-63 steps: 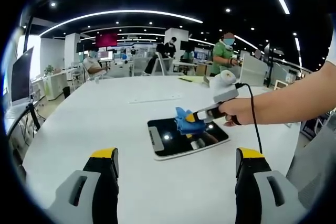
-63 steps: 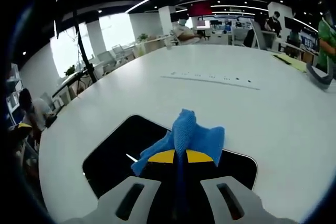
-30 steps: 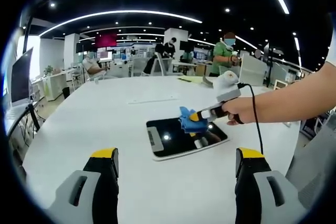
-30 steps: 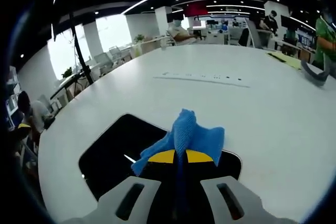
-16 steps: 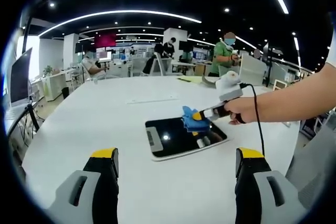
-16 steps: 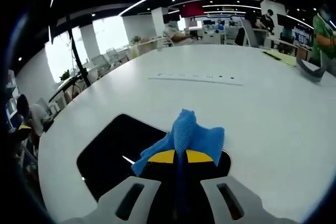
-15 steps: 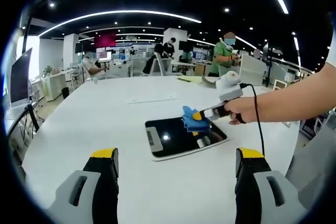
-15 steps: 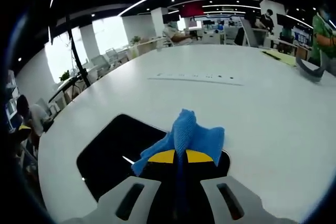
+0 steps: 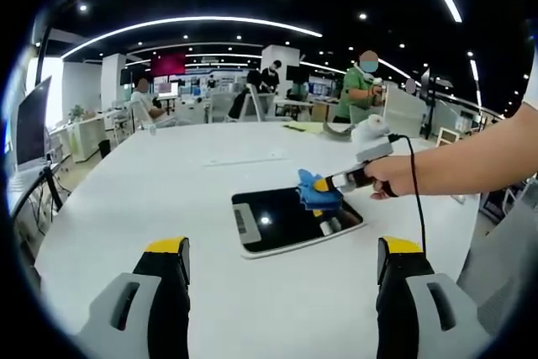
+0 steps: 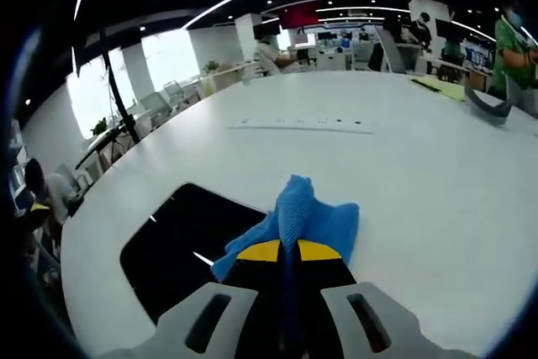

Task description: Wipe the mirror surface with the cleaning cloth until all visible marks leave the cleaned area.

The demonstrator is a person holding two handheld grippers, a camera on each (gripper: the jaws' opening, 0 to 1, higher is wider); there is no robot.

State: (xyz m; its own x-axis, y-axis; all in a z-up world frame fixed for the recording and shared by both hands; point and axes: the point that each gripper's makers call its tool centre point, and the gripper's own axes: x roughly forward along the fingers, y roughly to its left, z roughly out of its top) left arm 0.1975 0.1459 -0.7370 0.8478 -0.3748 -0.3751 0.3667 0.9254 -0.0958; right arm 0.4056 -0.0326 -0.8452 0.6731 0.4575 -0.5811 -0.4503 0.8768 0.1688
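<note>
Two yellow-tipped jaws of the left gripper (image 9: 282, 258) stand spread wide apart, holding nothing, above the white table (image 9: 168, 191). Further away, the dark mirror (image 9: 286, 218) lies flat on this table. The right gripper (image 10: 283, 251) pinches the blue cleaning cloth (image 10: 303, 220), which rests on the mirror's far edge. Behind, people stand among desks.

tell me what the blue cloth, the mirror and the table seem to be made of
Blue cloth: soft woven or microfibre fabric, judging by its nubby, crumpled folds. Mirror: glossy glass-like pane in a pale frame, reflecting ceiling lights. Table: smooth white top with a matte sheen, likely laminate; hard to say.
</note>
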